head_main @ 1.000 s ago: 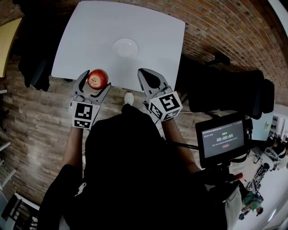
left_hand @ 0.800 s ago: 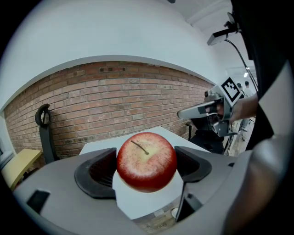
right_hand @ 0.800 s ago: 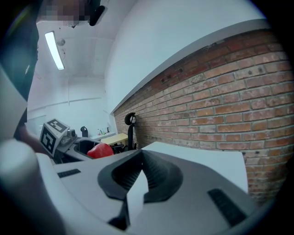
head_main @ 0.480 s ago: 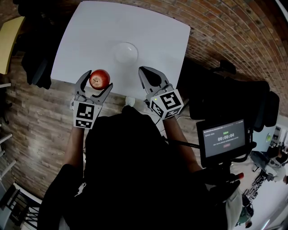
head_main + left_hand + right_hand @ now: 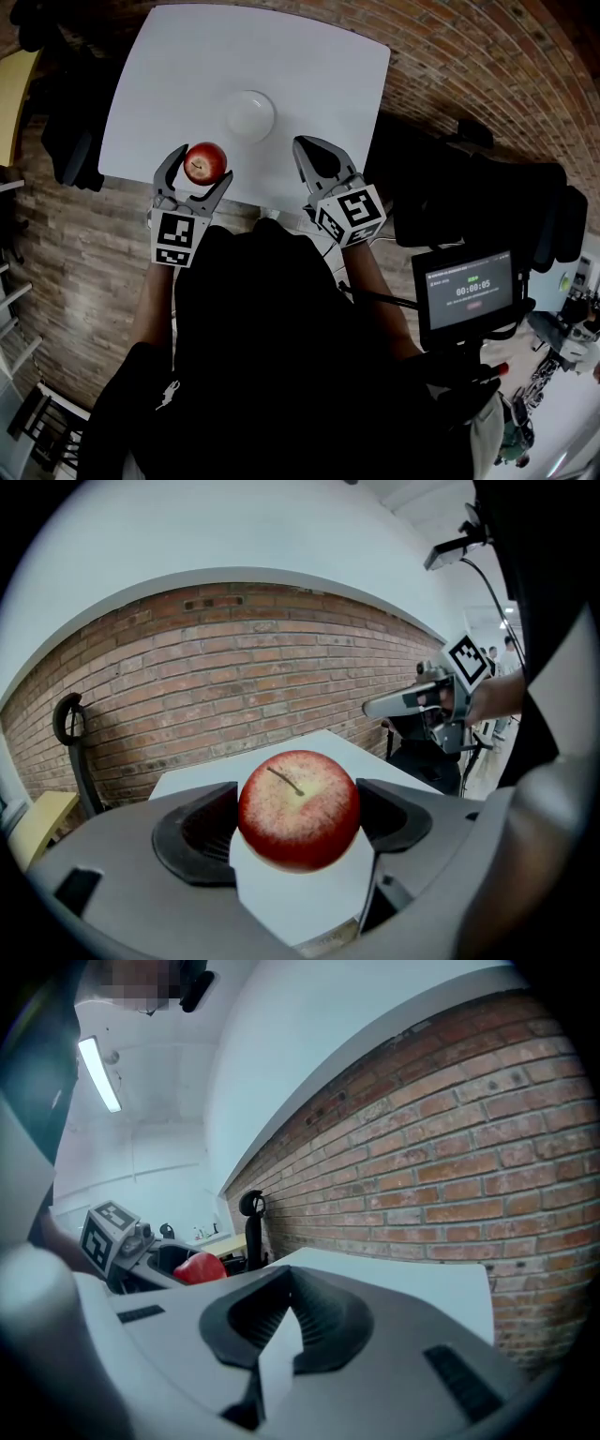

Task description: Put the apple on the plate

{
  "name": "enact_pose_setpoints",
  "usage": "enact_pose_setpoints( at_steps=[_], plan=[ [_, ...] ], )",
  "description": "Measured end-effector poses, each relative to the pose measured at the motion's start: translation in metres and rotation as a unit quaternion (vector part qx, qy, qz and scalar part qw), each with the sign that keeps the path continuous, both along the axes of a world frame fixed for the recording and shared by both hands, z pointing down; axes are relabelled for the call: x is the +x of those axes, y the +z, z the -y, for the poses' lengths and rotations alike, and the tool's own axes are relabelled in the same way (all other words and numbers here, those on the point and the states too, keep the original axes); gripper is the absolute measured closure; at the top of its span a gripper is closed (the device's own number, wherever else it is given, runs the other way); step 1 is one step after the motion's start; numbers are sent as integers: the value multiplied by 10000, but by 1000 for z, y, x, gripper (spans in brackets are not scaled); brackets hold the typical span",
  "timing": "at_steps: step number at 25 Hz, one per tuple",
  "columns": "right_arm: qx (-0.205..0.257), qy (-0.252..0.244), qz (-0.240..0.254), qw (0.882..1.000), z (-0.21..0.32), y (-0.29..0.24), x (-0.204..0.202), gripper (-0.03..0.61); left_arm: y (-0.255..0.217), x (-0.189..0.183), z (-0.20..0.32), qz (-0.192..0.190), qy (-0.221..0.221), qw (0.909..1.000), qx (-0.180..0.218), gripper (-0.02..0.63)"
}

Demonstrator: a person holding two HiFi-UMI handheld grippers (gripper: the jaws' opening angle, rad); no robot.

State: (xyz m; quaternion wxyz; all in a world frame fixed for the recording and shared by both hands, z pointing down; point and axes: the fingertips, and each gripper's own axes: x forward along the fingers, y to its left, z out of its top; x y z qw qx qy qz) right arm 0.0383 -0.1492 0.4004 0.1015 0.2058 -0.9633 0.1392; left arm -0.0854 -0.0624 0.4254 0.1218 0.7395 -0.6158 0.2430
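A red apple (image 5: pixel 204 162) sits between the jaws of my left gripper (image 5: pixel 202 161), which is shut on it just above the near edge of the white table (image 5: pixel 309 56). In the left gripper view the apple (image 5: pixel 298 808) fills the gap between both pads, stem up. A white plate (image 5: pixel 250 115) lies on the table just beyond and to the right of the apple. My right gripper (image 5: pixel 302 143) hovers over the table's near edge, right of the plate, its jaws shut and empty (image 5: pixel 291 1274). From the right gripper view the apple (image 5: pixel 197 1267) shows at the left.
A black chair (image 5: pixel 487 197) stands right of the table and dark seating (image 5: pixel 70 150) left of it. A monitor with a timer (image 5: pixel 469 291) is at my right. A yellow tabletop (image 5: pixel 14 84) shows at the far left. The floor is brick-patterned.
Both grippers have moved forward over the table's near edge, so the apple is now closer to the plate. The left grip on the apple is unchanged.
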Motion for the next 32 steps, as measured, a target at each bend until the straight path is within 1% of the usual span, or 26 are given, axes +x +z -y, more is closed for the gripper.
enact_pose_setpoints(
  at_steps=[3,6,8,13,16,21,28,32],
  plan=[
    [41,41,-17,10000,-2,3,-2,575,1,-4,-1,31,42,10000,42,215],
    [0,46,-61,10000,11,8,10,575,-2,8,14,69,69,9999,24,215],
    [-24,20,-63,10000,13,8,12,575,-4,10,15,83,67,9999,5,215],
    [148,-98,-81,9998,-11,2,-15,575,0,-12,-13,50,15,10000,17,215],
    [217,-44,-74,9997,-13,0,-19,575,11,-13,-16,44,131,9999,-46,215],
    [87,296,-215,9993,-5,6,-9,575,26,-13,4,45,487,9987,-171,215],
    [13,926,-177,9955,12,4,-1,575,26,-13,38,16,1060,9942,-200,215],
    [-74,1266,-176,9918,20,4,4,575,46,-12,56,7,1385,9896,-384,215]
  ],
)
